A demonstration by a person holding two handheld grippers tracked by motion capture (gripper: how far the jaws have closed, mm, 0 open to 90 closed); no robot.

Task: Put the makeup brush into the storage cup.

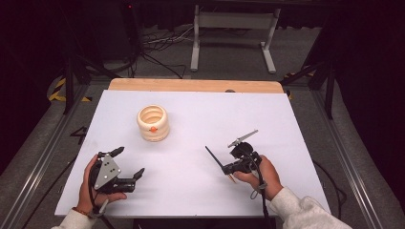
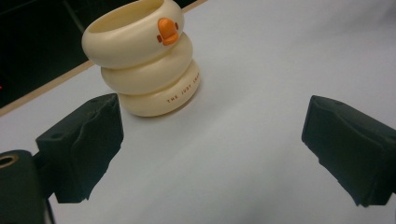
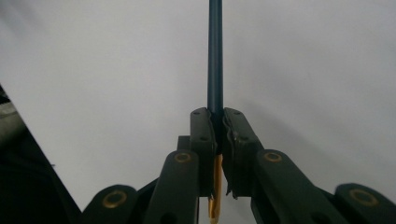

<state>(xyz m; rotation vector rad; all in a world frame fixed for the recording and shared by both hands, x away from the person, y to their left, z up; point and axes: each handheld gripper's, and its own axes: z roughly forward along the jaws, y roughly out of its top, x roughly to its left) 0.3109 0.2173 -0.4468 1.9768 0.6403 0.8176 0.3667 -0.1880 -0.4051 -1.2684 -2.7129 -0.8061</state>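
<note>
On the white table [image 1: 191, 191], toward the left and far half, stands a cream holder [image 1: 153, 123] built like three stacked rings, with a small orange beak on its top ring facing the person. In the left gripper view the holder [image 2: 144, 60] sits just beyond the left-hand jaw, upright, printed lettering on its bottom ring, not touched by anything.

Down at the near left, the left gripper [image 1: 128, 163] lies low over the table in the person's left hand [image 1: 90, 188], grey three-cornered plate on top, jaws spread wide with only bare tabletop between them. The gap reads clearly in the left gripper view [image 2: 212, 154], one black jaw at each side.

Over on the right, the right hand [image 1: 261, 175] holds the right gripper [image 1: 228, 168], and its jaws are pressed together on a slim dark pen [image 1: 214, 159] that pokes out up and to the left, well apart from the holder. The right gripper view [image 3: 218, 140] shows it plainly: the dark pen [image 3: 215, 56] runs straight up from the closed jaws, and a gold-coloured end hangs below them.
</note>
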